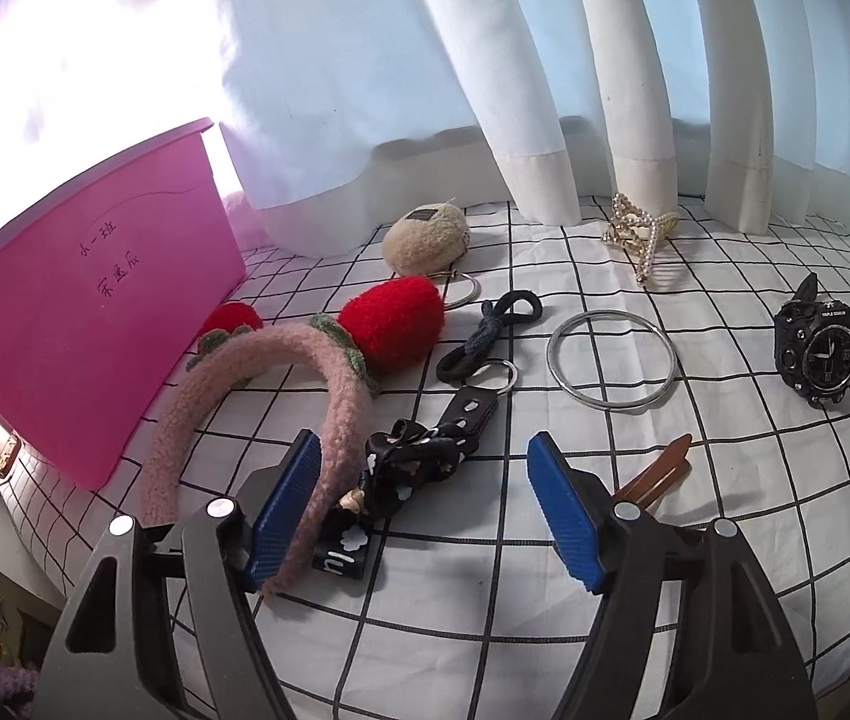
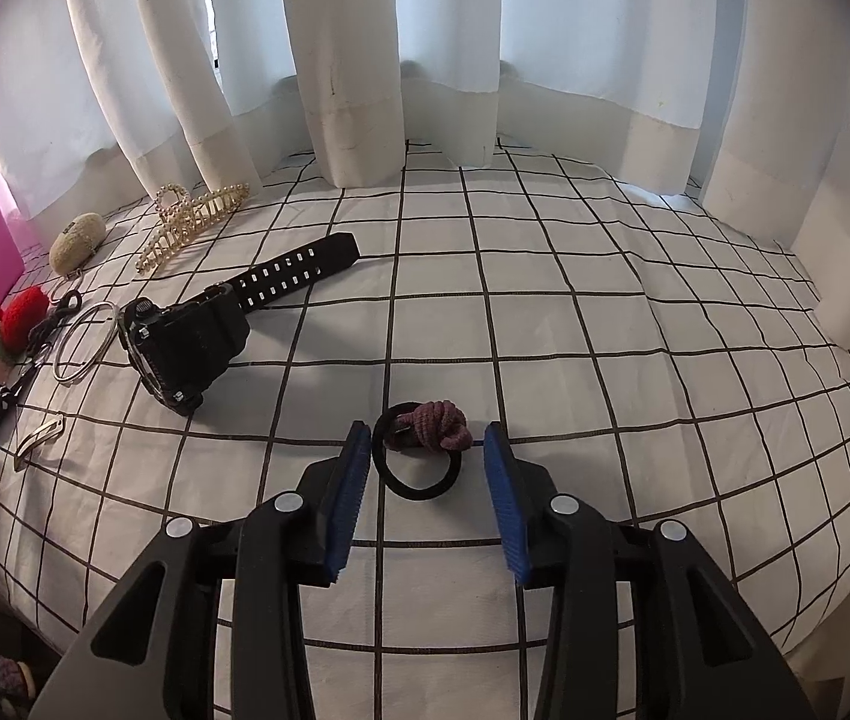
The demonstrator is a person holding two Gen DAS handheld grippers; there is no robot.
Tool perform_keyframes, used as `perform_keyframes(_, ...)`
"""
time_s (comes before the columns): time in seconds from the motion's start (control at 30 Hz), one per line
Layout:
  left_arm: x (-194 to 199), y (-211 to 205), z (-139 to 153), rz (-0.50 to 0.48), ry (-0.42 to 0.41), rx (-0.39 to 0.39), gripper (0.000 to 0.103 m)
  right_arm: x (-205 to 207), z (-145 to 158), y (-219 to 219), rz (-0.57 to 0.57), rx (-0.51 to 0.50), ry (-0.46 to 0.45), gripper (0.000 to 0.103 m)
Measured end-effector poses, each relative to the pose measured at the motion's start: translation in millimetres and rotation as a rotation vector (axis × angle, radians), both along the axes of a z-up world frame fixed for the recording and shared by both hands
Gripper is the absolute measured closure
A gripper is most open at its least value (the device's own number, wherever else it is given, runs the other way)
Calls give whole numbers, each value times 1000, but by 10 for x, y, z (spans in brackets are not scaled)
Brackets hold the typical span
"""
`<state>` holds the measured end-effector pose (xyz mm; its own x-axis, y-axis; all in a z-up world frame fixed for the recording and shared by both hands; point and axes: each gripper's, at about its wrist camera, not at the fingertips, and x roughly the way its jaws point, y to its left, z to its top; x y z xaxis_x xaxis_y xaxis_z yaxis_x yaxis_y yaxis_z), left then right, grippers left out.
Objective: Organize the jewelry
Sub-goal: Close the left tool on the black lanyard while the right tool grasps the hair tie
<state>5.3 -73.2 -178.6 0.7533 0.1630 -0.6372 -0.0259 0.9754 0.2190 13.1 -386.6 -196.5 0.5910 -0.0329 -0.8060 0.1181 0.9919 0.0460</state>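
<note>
My left gripper (image 1: 422, 444) stands open low over the checked cloth. Between its blue pads lie a black flowered key strap (image 1: 419, 462) and one end of a pink fuzzy headband (image 1: 281, 354) with red strawberries (image 1: 392, 324); the headband rests against the left pad. My right gripper (image 2: 426, 432) is open around a black hair tie with a maroon knot (image 2: 433, 423), which lies flat on the cloth; its ring sits close to the left pad. A black watch (image 2: 185, 342), a silver bangle (image 1: 610, 363) and a pearl claw clip (image 1: 640, 234) lie further off.
A pink plastic box (image 1: 95, 312) stands at the left. A beige plush clip (image 1: 425, 237), a black knotted hair tie (image 1: 487, 330) and a brown hair clip (image 1: 664, 468) lie on the cloth. White curtains (image 2: 353, 60) hang along the back edge.
</note>
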Motion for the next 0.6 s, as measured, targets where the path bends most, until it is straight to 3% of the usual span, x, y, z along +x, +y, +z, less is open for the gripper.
perform_keyframes(0.13, 123, 17, -110, -15, 60, -50, 33, 2, -8, -6, -1, -2, 0, 65)
perform_keyframes(0.37, 282, 1, -200, -16, 98, -108, 34, 23, -39, -2, -1, -6, 6, 65)
perform_keyframes(0.5, 356, 125, -225, -4, 118, -206, 30, 23, -30, -8, -7, 3, 3, 65)
perform_keyframes(0.6, 357, 122, -229, -7, 120, -205, 29, 30, -27, -28, -14, 18, 2, 63)
